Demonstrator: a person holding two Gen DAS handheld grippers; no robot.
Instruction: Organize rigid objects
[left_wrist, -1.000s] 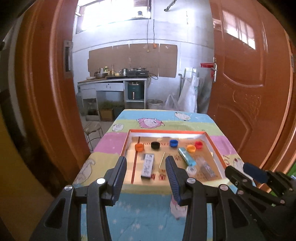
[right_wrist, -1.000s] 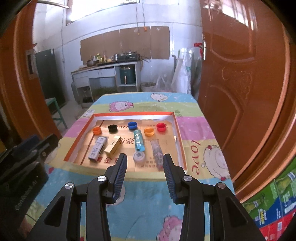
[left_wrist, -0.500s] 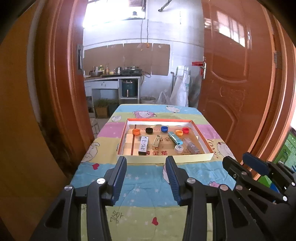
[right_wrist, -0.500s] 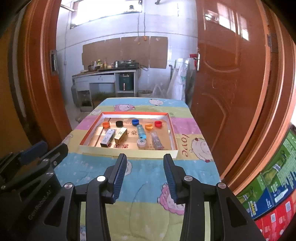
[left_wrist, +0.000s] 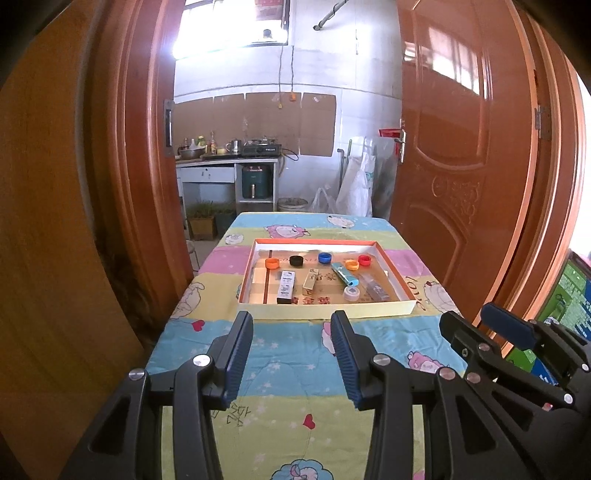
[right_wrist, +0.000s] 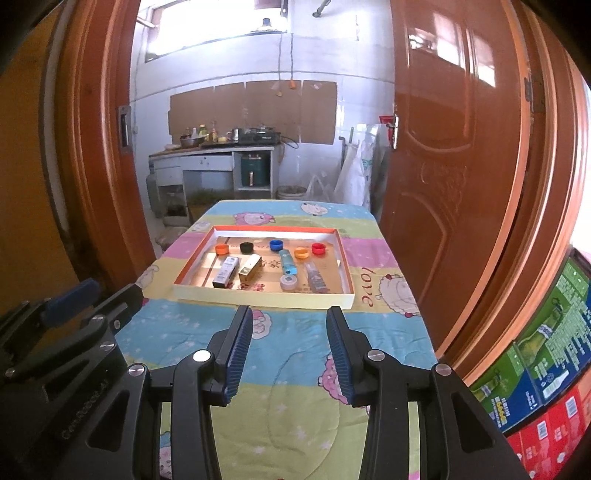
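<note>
Both grippers, left gripper and right gripper, are gaping wide and empty, facing the tray lying far ahead, lengthwise boxes sitting left.

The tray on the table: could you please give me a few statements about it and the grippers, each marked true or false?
1. The tray holds five bottle caps in a row. True.
2. The blue cap lies left of the black cap. False: it lies right of it.
3. The right gripper holds a cap. False: its fingers are open and empty.
4. The left gripper is open. True.
</note>
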